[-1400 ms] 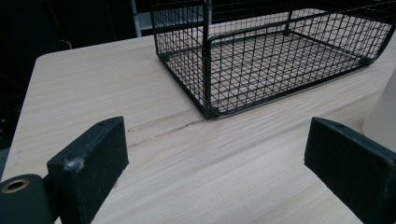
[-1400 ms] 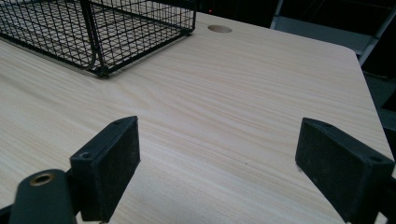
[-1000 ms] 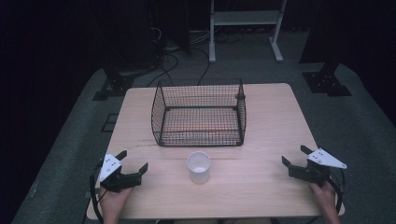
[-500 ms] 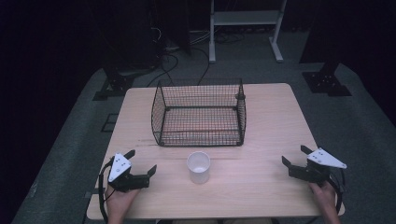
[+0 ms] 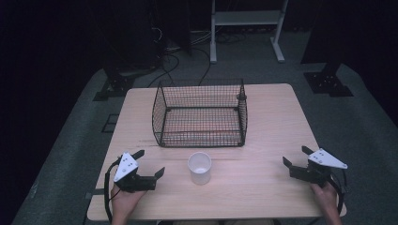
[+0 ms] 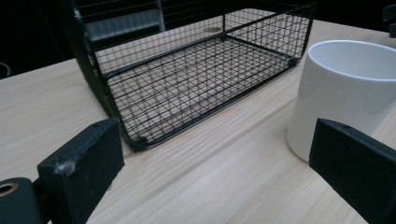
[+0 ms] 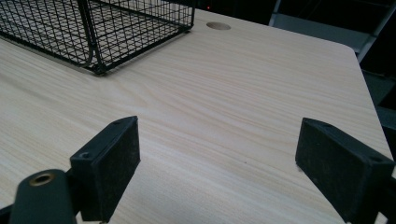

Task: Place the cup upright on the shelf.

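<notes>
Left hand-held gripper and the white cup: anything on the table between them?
Nothing. In the high view, only bare wooden table separates the left hand-held gripper from the cup. The left gripper view shows the same bare wood.

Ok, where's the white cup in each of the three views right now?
High view: white cup at centre, just in front of the wire basket.
Left gripper view: cup at right edge, above the right-hand jaw.
Right gripper view: not in it.
Shared landmark: the wire basket.

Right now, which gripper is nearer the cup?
Left. The left gripper sits just left of the cup, jaws open toward it. The right gripper is open farther off, near the table's right edge.
</notes>
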{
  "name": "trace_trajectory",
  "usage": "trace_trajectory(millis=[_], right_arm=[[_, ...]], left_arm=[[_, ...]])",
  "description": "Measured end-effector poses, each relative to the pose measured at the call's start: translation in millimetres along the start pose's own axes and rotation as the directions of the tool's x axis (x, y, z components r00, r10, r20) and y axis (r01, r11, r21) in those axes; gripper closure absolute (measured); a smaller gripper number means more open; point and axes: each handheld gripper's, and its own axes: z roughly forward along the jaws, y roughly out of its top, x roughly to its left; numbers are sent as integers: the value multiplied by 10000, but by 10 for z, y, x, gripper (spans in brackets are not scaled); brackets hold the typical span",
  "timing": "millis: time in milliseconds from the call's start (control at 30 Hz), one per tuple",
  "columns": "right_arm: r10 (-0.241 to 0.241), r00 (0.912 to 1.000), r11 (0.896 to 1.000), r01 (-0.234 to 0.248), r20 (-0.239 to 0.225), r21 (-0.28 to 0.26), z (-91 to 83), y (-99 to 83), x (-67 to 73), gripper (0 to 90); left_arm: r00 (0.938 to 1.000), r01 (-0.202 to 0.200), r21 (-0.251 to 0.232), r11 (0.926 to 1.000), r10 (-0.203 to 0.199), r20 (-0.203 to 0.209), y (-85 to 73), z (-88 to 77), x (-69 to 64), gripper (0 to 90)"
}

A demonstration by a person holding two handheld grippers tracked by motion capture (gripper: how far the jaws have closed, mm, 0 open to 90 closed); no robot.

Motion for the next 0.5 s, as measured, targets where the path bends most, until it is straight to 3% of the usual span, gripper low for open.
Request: trace_trajectory(millis=[500], right_arm=[[-44, 10000, 10000, 44, 0, 28, 2, 1, 5, 131]], left_arm=[[9943, -617, -21, 9981, 617, 875, 150, 18, -135, 24]])
